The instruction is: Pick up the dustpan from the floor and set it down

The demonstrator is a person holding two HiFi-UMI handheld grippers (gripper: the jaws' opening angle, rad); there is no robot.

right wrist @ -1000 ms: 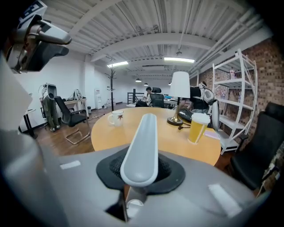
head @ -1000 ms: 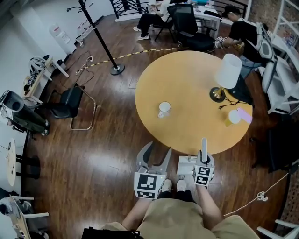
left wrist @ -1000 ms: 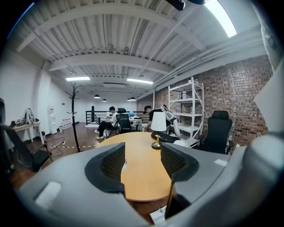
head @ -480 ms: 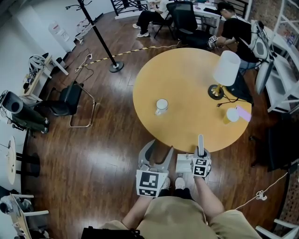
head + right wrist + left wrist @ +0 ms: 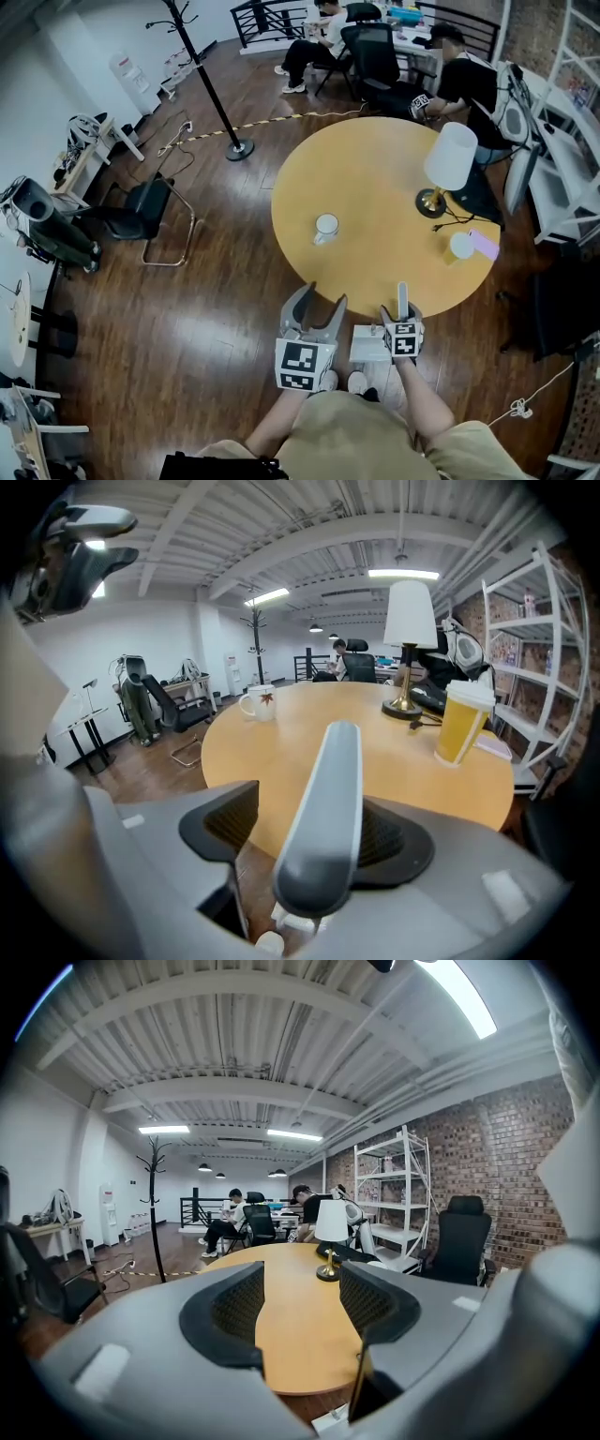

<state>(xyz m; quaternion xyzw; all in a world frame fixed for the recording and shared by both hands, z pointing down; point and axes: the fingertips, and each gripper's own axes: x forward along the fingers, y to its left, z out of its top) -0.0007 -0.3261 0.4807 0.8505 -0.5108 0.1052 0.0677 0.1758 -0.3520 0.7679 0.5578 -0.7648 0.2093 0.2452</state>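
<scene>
The dustpan (image 5: 368, 343), a pale grey pan with a long grey handle (image 5: 402, 298), sits on the wooden floor just ahead of the person's shoes, handle upright. My right gripper (image 5: 402, 319) is round that handle and its jaws are opening. In the right gripper view the handle (image 5: 328, 817) stands between the pads of the right gripper (image 5: 314, 836); the left pad is clear of it and the handle leans toward the right pad. My left gripper (image 5: 321, 298) hangs beside the pan, to its left, open with nothing between its pads (image 5: 230, 1312).
A round wooden table (image 5: 375, 178) stands right ahead, its near edge above the dustpan. On it are a white mug (image 5: 325, 226), a lamp (image 5: 448, 159) and a cup of yellow drink (image 5: 459, 246). A black chair (image 5: 141, 211) stands at left. People sit at the back.
My right gripper has sunk a little with the dustpan, and the pan now rests on the floor. The left gripper has kept its place.
</scene>
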